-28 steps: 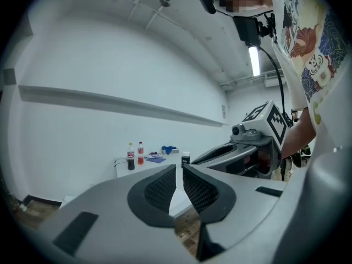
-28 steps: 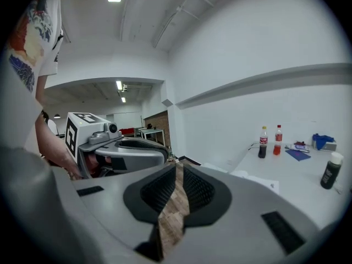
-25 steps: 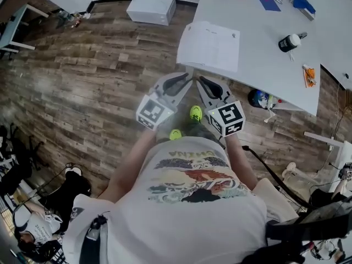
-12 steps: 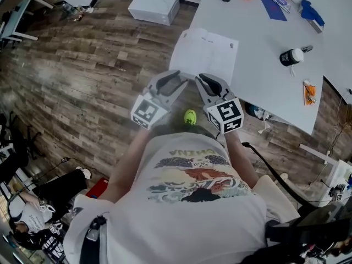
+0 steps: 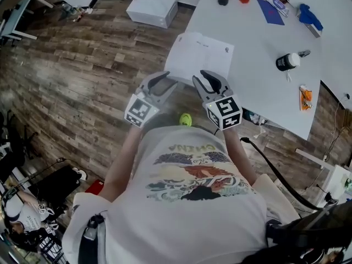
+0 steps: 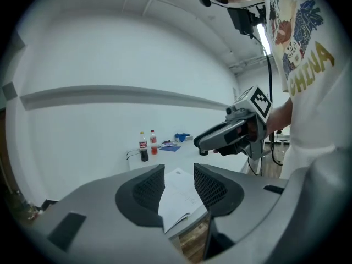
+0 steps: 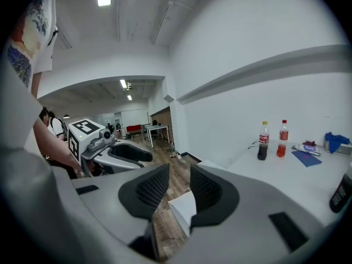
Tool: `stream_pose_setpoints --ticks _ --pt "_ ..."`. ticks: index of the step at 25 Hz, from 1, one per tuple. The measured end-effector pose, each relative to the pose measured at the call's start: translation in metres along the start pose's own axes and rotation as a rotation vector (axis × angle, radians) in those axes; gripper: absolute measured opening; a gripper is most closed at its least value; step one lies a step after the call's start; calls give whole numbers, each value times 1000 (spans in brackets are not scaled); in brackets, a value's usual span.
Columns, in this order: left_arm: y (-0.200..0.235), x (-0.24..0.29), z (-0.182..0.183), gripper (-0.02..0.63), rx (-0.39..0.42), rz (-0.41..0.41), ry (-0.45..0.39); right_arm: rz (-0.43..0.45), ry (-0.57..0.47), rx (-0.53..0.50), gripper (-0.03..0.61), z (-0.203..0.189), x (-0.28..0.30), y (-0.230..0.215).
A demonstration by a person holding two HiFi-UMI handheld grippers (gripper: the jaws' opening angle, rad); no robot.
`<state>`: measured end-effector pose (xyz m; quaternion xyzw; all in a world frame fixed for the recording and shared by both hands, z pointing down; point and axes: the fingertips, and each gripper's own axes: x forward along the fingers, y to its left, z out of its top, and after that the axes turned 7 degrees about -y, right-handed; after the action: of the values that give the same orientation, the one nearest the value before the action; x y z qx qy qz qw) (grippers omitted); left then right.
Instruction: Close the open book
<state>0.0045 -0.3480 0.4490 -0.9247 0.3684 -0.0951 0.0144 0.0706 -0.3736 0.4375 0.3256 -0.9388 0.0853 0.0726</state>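
Open book [image 5: 201, 58]: flat, pages up, on the near corner of the white tabletop [image 5: 258, 92], at 12 o'clock from both tongs.
Left tongs [image 5: 165, 78]: opening, pads bare; book visible through the gap beyond, untouched.
Right tongs [image 5: 206, 77]: spread, nothing pinched, short of the book.
Handling: probably light; thin pages floppy, easily creased, apt to slide on the smooth tabletop.
Hold: best at the free outer edge of the 9 o'clock half, lifted and folded over the spine toward 3 o'clock.

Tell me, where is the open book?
In the head view, the open book lies at the white table's left corner, well left of the black bottle.
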Motion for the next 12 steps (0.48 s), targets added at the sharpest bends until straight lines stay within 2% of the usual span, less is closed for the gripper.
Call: stream_pose_setpoints --ticks 6,12 --pt "14 0 -29 154 -17 0 63 -1 43 30 98 -18 9 -9" --pt "34 6 -54 156 -18 -9 83 -17 80 72 98 -35 30 -10"
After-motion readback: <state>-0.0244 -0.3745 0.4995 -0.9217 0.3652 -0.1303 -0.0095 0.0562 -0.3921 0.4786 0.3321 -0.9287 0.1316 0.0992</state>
